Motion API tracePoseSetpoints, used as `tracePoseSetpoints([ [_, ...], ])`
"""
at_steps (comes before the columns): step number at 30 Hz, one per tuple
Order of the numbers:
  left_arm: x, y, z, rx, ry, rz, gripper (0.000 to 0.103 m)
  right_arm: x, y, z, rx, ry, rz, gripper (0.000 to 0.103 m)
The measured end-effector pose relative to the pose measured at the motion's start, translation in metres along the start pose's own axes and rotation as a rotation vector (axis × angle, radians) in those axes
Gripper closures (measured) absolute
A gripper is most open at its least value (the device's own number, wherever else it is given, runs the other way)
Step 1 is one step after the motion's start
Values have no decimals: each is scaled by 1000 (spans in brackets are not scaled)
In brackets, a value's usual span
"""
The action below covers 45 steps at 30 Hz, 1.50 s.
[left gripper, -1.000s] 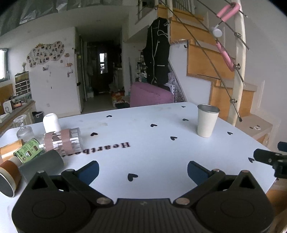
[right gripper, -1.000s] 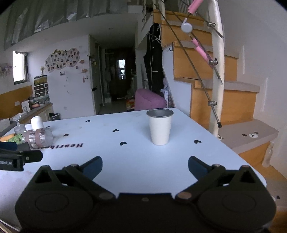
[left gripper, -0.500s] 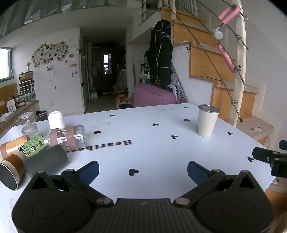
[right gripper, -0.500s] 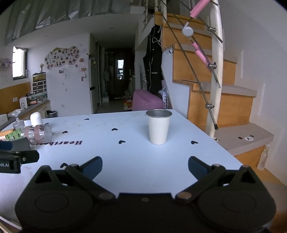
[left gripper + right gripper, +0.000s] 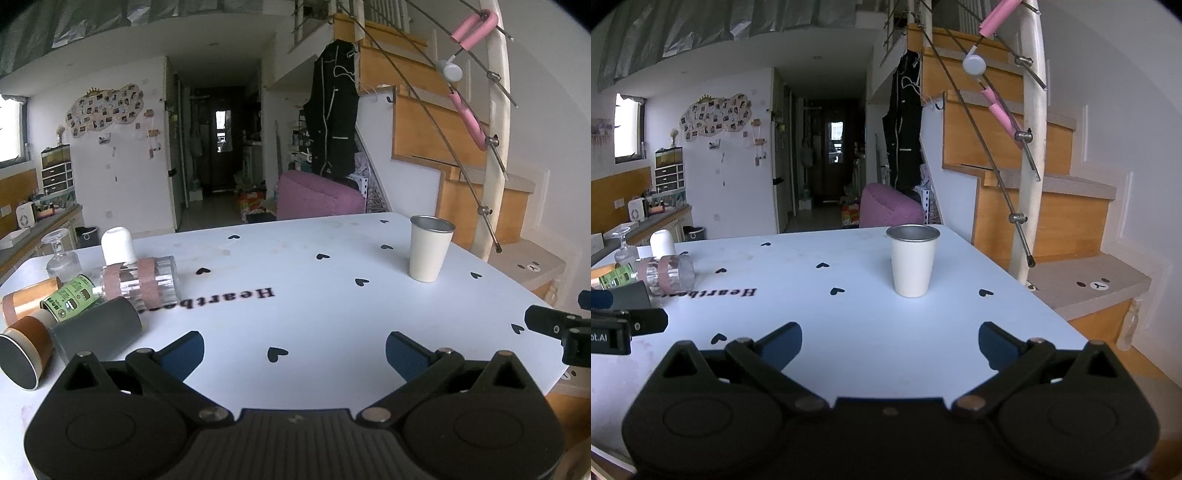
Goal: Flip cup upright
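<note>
A white cup with a metal rim (image 5: 428,249) stands upright, mouth up, on the pale blue table (image 5: 295,302) at the right; it also shows in the right wrist view (image 5: 913,261). My left gripper (image 5: 294,354) is open and empty above the table's near edge, well back from the cup. My right gripper (image 5: 890,345) is open and empty, facing the cup from a distance. Part of the right gripper shows at the right edge of the left wrist view (image 5: 557,325).
At the table's left lie a clear ribbed bottle with a white cap (image 5: 136,277), a dark grey tumbler (image 5: 96,328), a green-labelled can (image 5: 68,301), brown cylinders (image 5: 26,349) and an upside-down glass (image 5: 62,254). A wooden staircase (image 5: 1034,206) stands right of the table.
Both grippers have drawn back and risen slightly; the cup looks a little farther off. The cup and the other objects have not moved.
</note>
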<state>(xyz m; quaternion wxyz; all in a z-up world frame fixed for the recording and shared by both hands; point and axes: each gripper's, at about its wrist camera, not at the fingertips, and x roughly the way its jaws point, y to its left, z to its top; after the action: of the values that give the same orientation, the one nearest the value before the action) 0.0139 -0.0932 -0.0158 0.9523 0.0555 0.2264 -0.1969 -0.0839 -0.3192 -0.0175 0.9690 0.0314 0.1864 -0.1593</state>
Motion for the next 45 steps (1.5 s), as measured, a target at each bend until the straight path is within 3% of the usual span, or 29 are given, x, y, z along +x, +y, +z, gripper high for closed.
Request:
tracePoseSetpoints([
  [45, 0, 4, 0, 0, 5, 6, 0, -2, -2, 3, -5, -4, -6, 0],
])
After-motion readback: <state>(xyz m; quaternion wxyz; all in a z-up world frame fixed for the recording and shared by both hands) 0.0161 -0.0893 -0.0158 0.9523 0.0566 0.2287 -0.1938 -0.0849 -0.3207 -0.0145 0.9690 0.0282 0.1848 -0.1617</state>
